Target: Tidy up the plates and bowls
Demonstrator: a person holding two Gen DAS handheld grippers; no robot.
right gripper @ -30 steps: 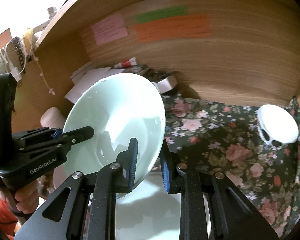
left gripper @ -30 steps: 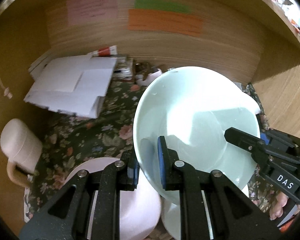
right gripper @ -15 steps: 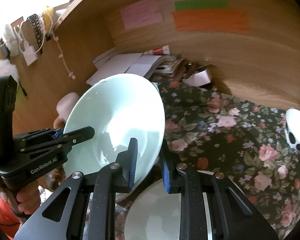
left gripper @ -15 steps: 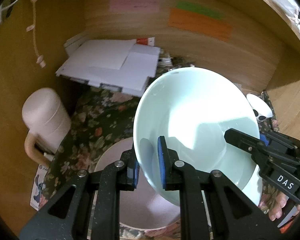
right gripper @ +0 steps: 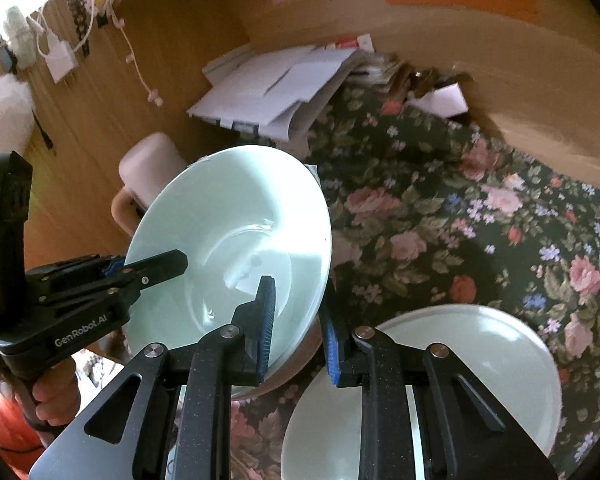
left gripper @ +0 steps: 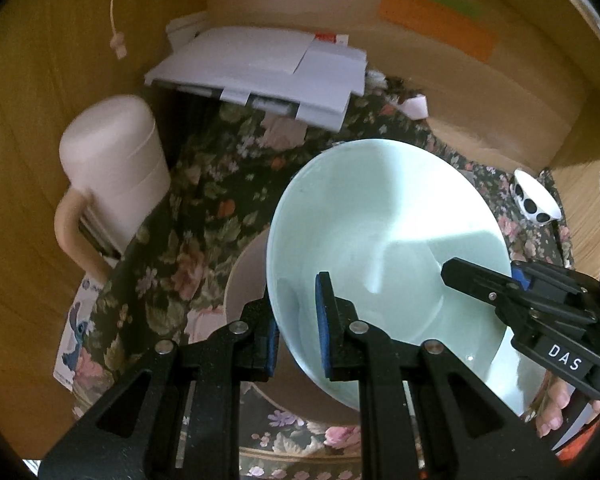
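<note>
A pale green bowl point(left gripper: 384, 240) is held tilted in the air by both grippers. My left gripper point(left gripper: 298, 324) is shut on the bowl's near rim, and in the right wrist view it point(right gripper: 156, 268) reaches in from the left. My right gripper point(right gripper: 298, 320) is shut on the bowl's point(right gripper: 228, 240) right rim; in the left wrist view it point(left gripper: 472, 280) comes in from the right. Under the bowl lies a pinkish plate point(left gripper: 244, 280) on the floral cloth. A pale green plate point(right gripper: 480, 364) lies below my right gripper.
A pink lidded mug point(left gripper: 112, 168) stands at the left by the wooden wall. A stack of white papers point(left gripper: 268, 68) lies at the back. A small white speckled dish point(left gripper: 534, 200) sits at the far right. Wooden walls enclose the floral cloth point(right gripper: 460, 216).
Both grippers have carried the bowl left and lower, over the pinkish plate. The mug and papers have shifted right and closer in view. The grip on the bowl is unchanged.
</note>
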